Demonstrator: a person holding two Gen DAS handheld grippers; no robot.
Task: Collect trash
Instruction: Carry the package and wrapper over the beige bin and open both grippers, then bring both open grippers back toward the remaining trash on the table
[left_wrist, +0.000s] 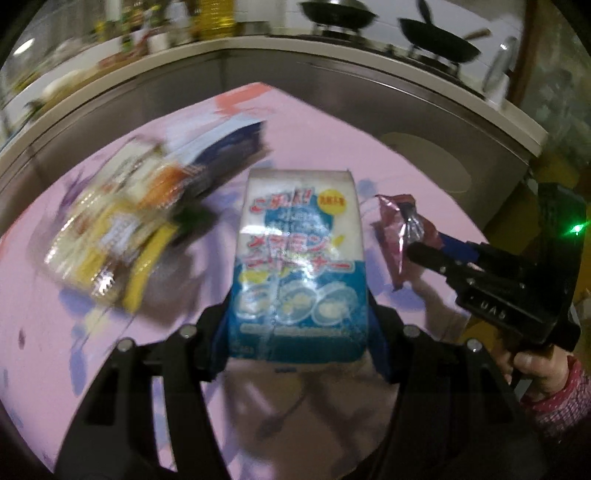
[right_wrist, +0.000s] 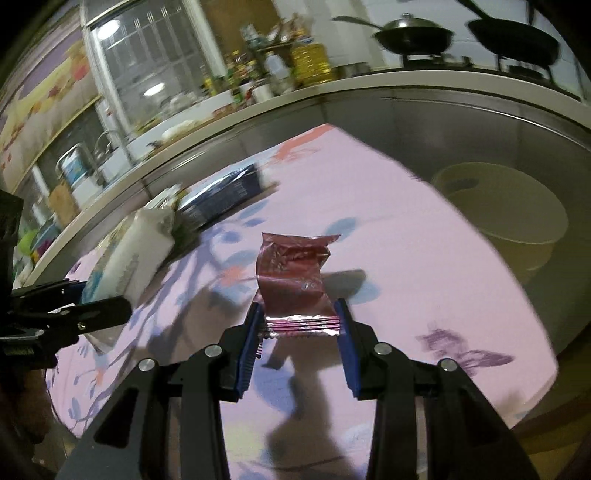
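Left hand-held gripper (left_wrist: 299, 332) clamps a blue-and-white sponge pack (left_wrist: 295, 258); right hand-held gripper (right_wrist: 299, 328) pinches a crinkled pink foil wrapper (right_wrist: 291, 280). Only the left view, centre-left, shows blurred yellow packets (left_wrist: 110, 236) on the pink table (left_wrist: 332, 122).

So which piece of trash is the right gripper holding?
The crumpled pink foil wrapper, pinched in the right gripper; the blue-and-white packet sits in the left gripper.

My pink flower-printed tablecloth (left_wrist: 332, 122) carries a blurred heap of packets (left_wrist: 122, 221) and a dark blue box (right_wrist: 225, 195).

Left hand-held gripper (left_wrist: 299, 332) clamping sponge pack (left_wrist: 297, 258)
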